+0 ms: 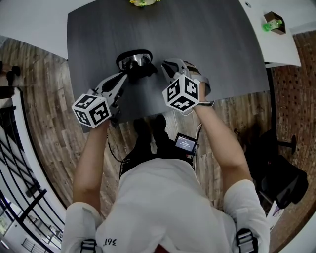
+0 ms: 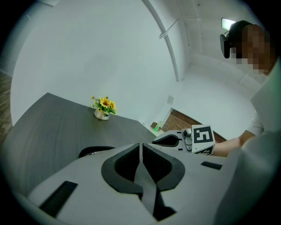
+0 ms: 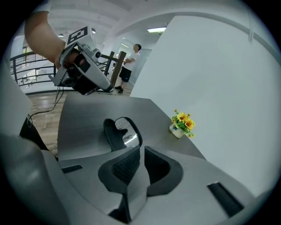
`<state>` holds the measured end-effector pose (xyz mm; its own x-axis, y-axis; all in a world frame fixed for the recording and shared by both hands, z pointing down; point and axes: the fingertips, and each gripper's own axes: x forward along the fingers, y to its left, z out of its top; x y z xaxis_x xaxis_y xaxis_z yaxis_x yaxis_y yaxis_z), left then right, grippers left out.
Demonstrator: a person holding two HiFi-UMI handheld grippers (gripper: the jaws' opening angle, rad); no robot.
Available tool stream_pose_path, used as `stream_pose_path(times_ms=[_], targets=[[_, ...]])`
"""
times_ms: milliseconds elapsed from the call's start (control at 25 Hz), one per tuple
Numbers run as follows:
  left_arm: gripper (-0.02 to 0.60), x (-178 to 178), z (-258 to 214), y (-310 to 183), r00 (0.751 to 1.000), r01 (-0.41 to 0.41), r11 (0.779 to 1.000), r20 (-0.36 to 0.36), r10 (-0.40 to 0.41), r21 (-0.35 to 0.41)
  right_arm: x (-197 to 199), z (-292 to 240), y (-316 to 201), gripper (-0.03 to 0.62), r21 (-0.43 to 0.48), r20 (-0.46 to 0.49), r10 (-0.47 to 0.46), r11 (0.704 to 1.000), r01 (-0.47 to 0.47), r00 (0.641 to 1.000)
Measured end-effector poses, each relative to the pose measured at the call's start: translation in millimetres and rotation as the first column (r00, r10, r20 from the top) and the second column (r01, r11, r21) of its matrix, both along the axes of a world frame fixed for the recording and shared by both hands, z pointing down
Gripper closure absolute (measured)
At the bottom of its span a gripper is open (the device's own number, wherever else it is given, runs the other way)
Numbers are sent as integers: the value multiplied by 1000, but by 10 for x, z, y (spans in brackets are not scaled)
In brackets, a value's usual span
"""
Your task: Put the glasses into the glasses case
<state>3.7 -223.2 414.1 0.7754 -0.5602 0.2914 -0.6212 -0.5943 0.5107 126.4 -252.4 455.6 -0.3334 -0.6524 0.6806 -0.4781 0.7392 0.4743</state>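
A black glasses case (image 1: 134, 61) lies open on the dark table (image 1: 212, 44), and the lenses of the glasses (image 1: 136, 61) shine inside it. In the right gripper view the case (image 3: 115, 132) stands just beyond my jaws, a lens (image 3: 130, 138) glinting in it. Only the case's rim (image 2: 94, 150) shows in the left gripper view. My left gripper (image 1: 132, 75) is at the case's near edge, shut with nothing between its jaws. My right gripper (image 1: 166, 67) hangs just right of the case, jaws together and empty.
A small pot of yellow flowers (image 1: 142, 2) stands at the table's far edge. A white table (image 1: 276, 39) at the back right carries a box with a green item (image 1: 273, 22). A dark office chair (image 1: 286, 183) stands on the wooden floor at the right.
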Motion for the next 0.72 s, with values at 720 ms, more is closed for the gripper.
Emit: stream_pose_path(times_ms=[720], targets=[[549,-91,-576,449,997,36,998,-72,-32,59,205,-517,401,582,28,154,117,992,-123,981]])
